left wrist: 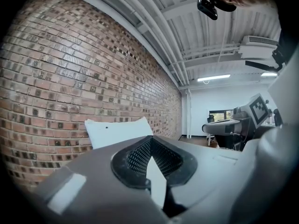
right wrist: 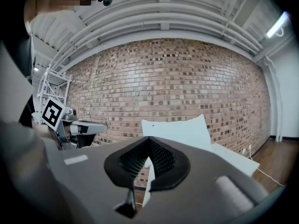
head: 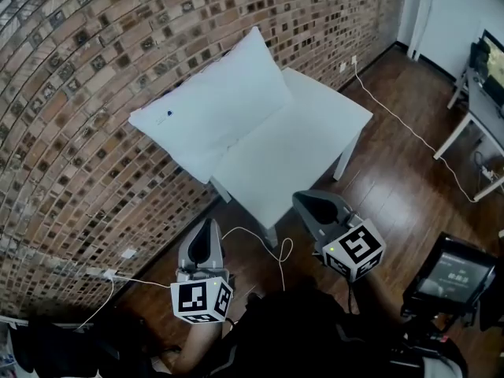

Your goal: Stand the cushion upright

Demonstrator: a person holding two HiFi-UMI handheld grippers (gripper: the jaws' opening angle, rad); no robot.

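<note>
The white cushion (head: 211,109) stands on its long edge at the back of the white table (head: 311,136) and leans against the brick wall. It also shows ahead in the left gripper view as the cushion (left wrist: 117,130) and in the right gripper view as the cushion (right wrist: 178,130). My left gripper (head: 208,227) is shut and empty, held over the floor short of the table's near corner. My right gripper (head: 302,200) is likewise shut with nothing in it, just off the table's front edge. Both point level toward the cushion without touching it.
The brick wall (head: 94,61) runs behind the table. A white cable (head: 272,246) loops on the wooden floor between the grippers, and another cable (head: 402,120) trails to the right. A power strip (head: 102,274) lies at the wall's foot. A desk (head: 480,124) stands far right and a screen device (head: 453,278) near right.
</note>
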